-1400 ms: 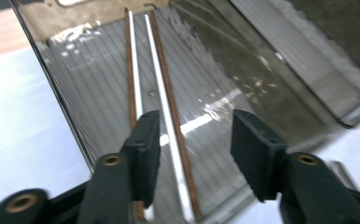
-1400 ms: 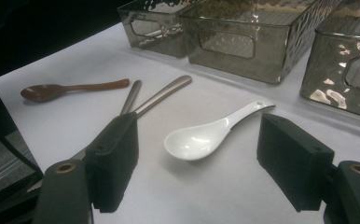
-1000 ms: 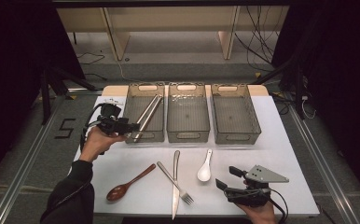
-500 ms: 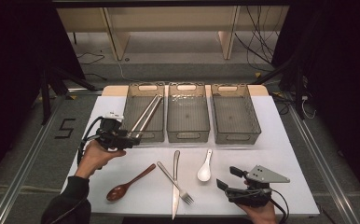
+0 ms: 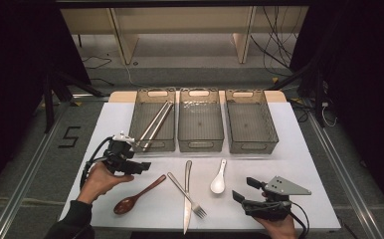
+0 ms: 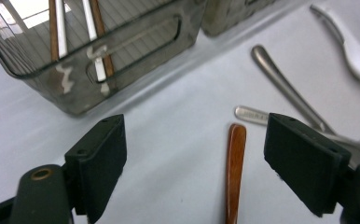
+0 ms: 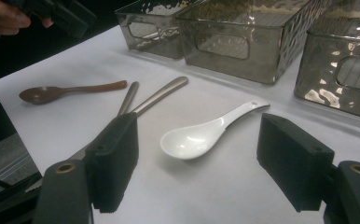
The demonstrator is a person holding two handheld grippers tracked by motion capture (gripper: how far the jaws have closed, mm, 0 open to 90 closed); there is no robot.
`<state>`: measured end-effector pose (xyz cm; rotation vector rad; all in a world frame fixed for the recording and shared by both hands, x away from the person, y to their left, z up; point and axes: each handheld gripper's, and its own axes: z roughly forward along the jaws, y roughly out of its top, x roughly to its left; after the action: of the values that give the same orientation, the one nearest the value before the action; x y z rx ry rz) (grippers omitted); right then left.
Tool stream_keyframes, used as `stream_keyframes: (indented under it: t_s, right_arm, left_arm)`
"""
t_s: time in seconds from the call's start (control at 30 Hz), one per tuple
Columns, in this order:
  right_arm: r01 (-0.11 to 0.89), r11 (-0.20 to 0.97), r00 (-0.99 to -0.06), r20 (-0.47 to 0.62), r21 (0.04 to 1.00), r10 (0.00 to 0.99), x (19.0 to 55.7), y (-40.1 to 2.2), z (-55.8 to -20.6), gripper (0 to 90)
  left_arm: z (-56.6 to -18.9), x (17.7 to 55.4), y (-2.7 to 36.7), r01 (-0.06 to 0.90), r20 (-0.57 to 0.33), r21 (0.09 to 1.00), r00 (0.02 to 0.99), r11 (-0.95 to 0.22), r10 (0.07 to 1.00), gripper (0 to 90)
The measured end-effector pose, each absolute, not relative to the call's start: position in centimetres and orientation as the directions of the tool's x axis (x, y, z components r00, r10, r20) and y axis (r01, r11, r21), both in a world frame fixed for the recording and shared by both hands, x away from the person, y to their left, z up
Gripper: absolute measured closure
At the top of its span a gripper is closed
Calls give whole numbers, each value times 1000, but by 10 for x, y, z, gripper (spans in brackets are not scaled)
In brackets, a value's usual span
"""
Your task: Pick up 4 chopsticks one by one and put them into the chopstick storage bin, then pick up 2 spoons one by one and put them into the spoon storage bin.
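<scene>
Sorting cutlery from the white tabletop [image 5: 299,149] into three clear smoked plastic bins — judged to be at the point of going for the next piece, with a pair of metal-and-wood chopsticks [image 5: 152,124] already lying in the leftmost bin [image 5: 136,117]. Left gripper [image 5: 139,166] just beside that bin's near corner, jaws having just been opening and now wide apart with nothing between them; seen along those jaws, the handle of the brown wooden spoon [image 6: 234,163] running straight up the gap, flat on the tabletop. Likely next: lowering over that handle, squaring the pads to either side and closing — a thin, low handle, so little room for error against the tabletop. Left hand [image 5: 100,180] palm-in around the gripper body, forearm coming in from the lower left edge, jaws pointing rightward and level. Right gripper [image 5: 242,196] resting low near the front right edge, jaws spread and empty, aimed at the white ceramic soup spoon [image 7: 201,135]. Steel knife [image 5: 187,196] and steel fork [image 5: 186,195] crossed between the two spoons, untouched.
</scene>
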<state>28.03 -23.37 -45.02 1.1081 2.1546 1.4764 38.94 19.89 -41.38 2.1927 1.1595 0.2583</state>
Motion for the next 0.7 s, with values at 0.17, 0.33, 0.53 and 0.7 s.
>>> stream_keyframes:
  t_s: [0.17,0.33,0.53,0.7]
  right_arm:
    - [427,176,-655,169,887,736,282,-232,-451,301]
    - [427,173,-654,171,888,737,281,-233,-451,301]
    - [426,172,-652,170,888,739,281,-234,-450,301]
    - [428,171,-652,172,887,738,281,-234,-451,301]
  left_arm:
    - [-420,383,197,682,-98,585,596,-438,797,195]
    - [-426,380,194,692,-85,550,603,-467,793,192]
    - [-432,376,188,705,-77,495,618,-508,783,190]
    - [-436,374,185,712,-68,450,629,-538,775,200]
